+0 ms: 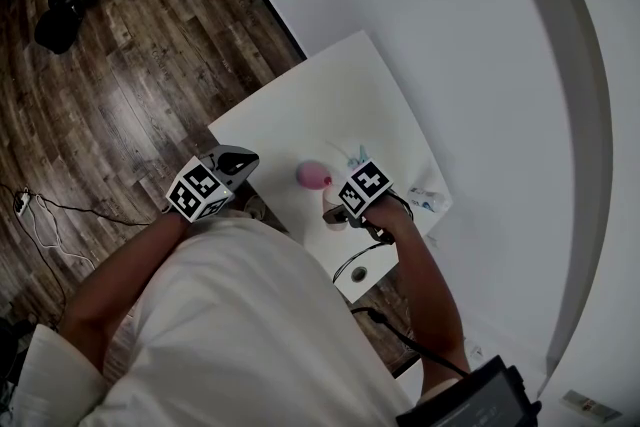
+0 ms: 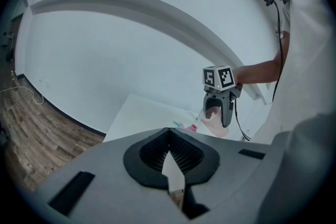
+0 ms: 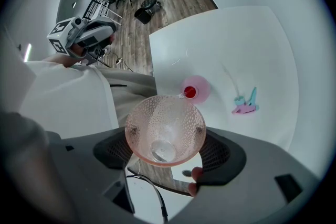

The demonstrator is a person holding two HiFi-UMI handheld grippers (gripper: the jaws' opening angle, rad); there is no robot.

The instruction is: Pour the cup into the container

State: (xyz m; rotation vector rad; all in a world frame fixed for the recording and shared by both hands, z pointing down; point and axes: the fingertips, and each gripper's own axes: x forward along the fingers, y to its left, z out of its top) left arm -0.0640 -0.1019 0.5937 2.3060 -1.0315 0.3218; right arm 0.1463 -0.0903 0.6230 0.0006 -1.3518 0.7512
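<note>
Right gripper (image 3: 167, 150) is pinching the cup (image 3: 165, 128) low on its sides, one jaw each side. The cup is tipped with its mouth towards the camera, and its rim sits just above the little pink container (image 3: 195, 89) on the white table (image 3: 247, 39). The cup is a clear pinkish thing with a bumpy dimpled wall, so I'd guess thin plastic: light, a bit springy, and probably easy to squash if you clamp hard. The dimples should help against slipping, and down near the base, where it's stiffer, looks like the sane place to hold it. It looks nearly empty inside, though I can't tell for sure. Left gripper (image 2: 170, 139) has its jaws pressed together on nothing, hanging off to the side, well away from the container.
</note>
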